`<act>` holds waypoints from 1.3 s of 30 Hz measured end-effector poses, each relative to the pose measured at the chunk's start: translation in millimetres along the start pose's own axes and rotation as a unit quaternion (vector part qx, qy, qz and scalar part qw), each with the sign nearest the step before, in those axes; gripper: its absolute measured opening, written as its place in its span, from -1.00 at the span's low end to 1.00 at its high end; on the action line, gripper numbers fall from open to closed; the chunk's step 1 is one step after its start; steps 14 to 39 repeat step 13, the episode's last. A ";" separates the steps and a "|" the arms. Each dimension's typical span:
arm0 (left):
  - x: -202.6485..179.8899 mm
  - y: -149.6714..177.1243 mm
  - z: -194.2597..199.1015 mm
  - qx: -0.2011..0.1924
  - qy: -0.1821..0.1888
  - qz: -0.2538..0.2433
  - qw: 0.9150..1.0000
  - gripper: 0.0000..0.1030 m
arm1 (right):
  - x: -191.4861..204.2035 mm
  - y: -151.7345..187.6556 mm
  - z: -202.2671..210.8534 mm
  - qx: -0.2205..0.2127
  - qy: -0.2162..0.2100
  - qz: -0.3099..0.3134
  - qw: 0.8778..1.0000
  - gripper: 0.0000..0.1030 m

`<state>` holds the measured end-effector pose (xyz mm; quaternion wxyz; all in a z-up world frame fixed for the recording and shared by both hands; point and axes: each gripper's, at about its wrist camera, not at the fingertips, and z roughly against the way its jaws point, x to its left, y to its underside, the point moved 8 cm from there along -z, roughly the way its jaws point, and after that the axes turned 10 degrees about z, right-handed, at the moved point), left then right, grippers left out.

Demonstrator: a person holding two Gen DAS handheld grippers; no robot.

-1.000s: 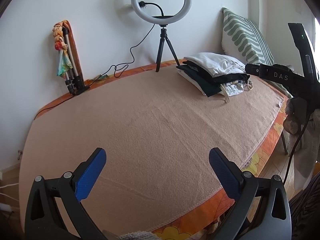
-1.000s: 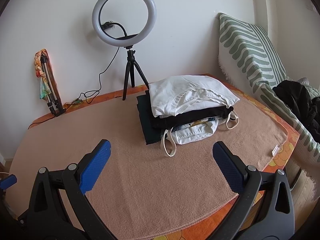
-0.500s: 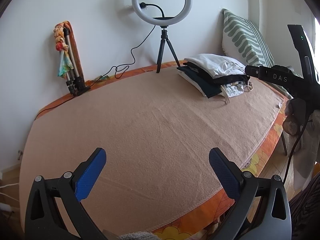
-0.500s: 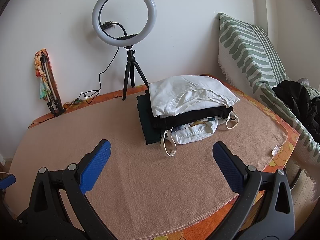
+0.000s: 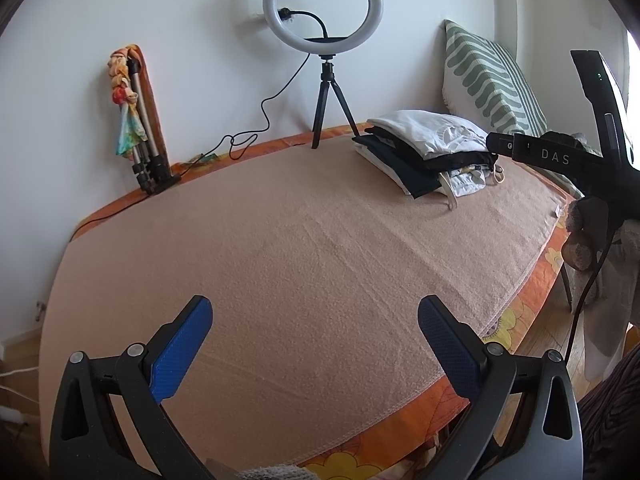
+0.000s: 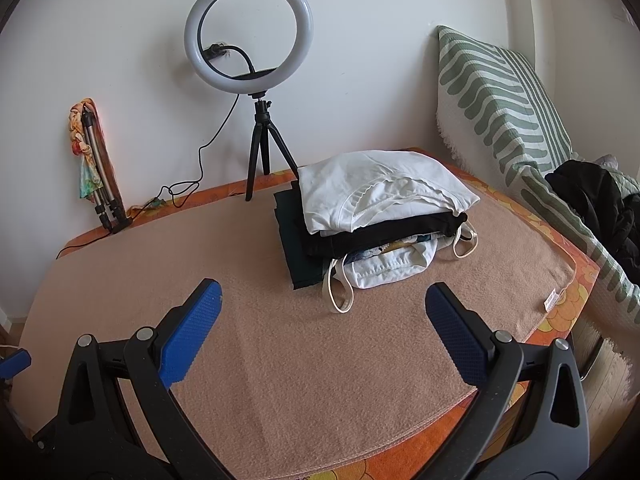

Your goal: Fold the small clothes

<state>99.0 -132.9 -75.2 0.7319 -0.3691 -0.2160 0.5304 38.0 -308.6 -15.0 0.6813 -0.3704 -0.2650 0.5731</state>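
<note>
Almost nothing has shifted over the last second: from my left gripper (image 5: pixel 314 322) the view has only drifted slightly, so the pile of folded clothes (image 5: pixel 430 152) sits a touch further right and lower in its frame than before, while the right wrist view looks the same as it did. I see both grippers hovering over the peach blanket (image 5: pixel 304 248) that covers the bed, each with its blue-padded jaws spread wide and nothing between them. My right gripper (image 6: pixel 320 312) points toward the pile (image 6: pixel 376 216), which lies on the far right part of the blanket, apart from both sets of fingers. On top of it is a white folded garment (image 6: pixel 380 192); under that is a black one (image 6: pixel 384 234), then a pale printed piece (image 6: pixel 392 266) whose cream straps spill out onto the blanket, and a dark green item (image 6: pixel 294 248) sticks out on the left side. Just behind the pile stands a ring light (image 6: pixel 248 28) on a small black tripod, its cable trailing along the wall. Further left a folded tripod (image 5: pixel 142 136) wrapped with a colourful scarf leans against the wall. A green striped cushion (image 6: pixel 492 100) rests upright at the right end of the bed, with a black garment (image 6: pixel 596 200) beside it. In the left wrist view I can see the body of the right gripper at the right edge, well above the blanket
</note>
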 end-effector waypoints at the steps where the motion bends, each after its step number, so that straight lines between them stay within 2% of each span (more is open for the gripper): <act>1: 0.3 0.0 0.1 0.000 0.000 0.000 1.000 0.99 | 0.1 0.1 -0.1 0.000 -0.001 0.000 1.000 1.00; 39: 0.0 -0.6 3.3 -0.005 0.001 0.002 1.000 0.99 | 1.2 0.1 0.8 0.001 -0.002 -0.001 1.000 1.00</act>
